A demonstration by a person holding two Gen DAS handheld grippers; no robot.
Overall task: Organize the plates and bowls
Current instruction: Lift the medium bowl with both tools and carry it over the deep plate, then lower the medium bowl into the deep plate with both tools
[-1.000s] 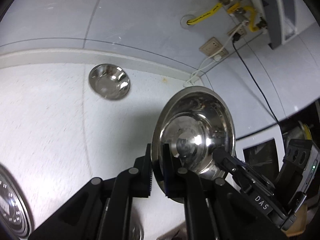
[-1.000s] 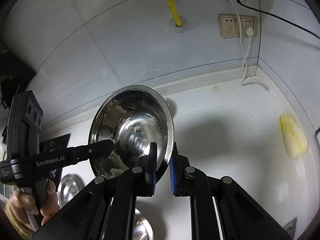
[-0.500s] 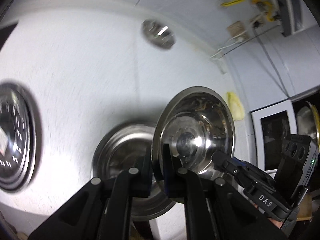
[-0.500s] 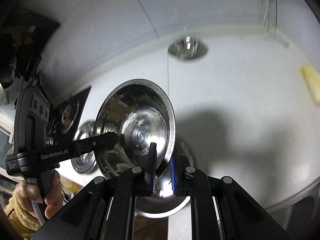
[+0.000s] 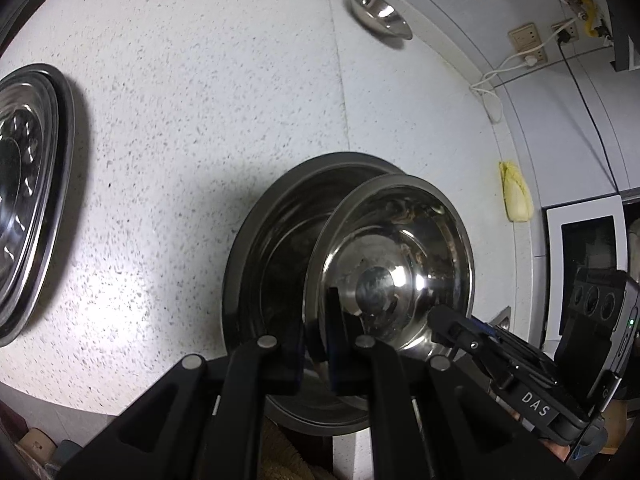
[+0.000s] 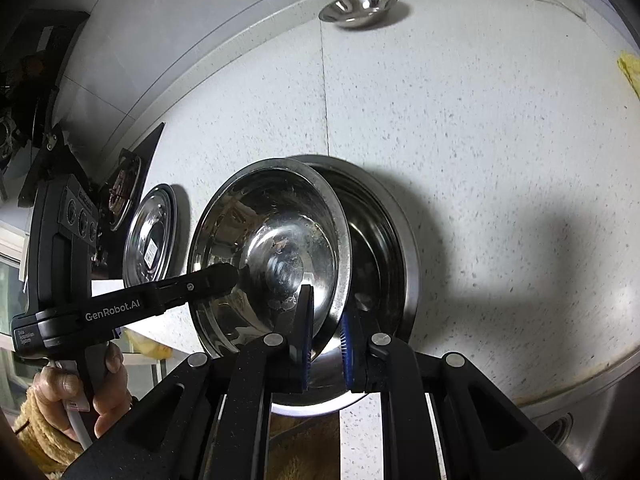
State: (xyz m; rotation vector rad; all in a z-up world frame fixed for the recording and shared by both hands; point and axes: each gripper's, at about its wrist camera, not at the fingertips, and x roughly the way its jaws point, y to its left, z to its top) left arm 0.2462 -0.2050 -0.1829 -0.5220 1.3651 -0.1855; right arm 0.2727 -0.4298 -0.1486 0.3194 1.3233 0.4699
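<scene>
A steel bowl [image 5: 388, 264] [image 6: 272, 256] hangs tilted between both grippers, its lower edge inside a larger steel bowl [image 5: 272, 248] [image 6: 380, 248] that sits on the speckled counter near its front edge. My left gripper [image 5: 316, 336] is shut on the held bowl's near rim, and in the right wrist view it [image 6: 224, 276] comes in from the left. My right gripper [image 6: 326, 332] is shut on the opposite rim and shows at the right [image 5: 452, 320] of the left wrist view. Whether the two bowls touch is hidden.
A small steel bowl [image 5: 380, 12] [image 6: 358, 8] stands by the back wall. A steel plate [image 5: 28, 196] [image 6: 150, 236] lies to the left, next to a stove [image 6: 120, 188]. A yellow cloth [image 5: 516, 192] lies at the right. A sink edge [image 6: 580, 420] is near right. A person's hand [image 6: 104, 380] holds the left gripper.
Both grippers have come down with the bowl, from facing the wall to pointing steeply at the counter. The larger bowl has come into view right under the held one.
</scene>
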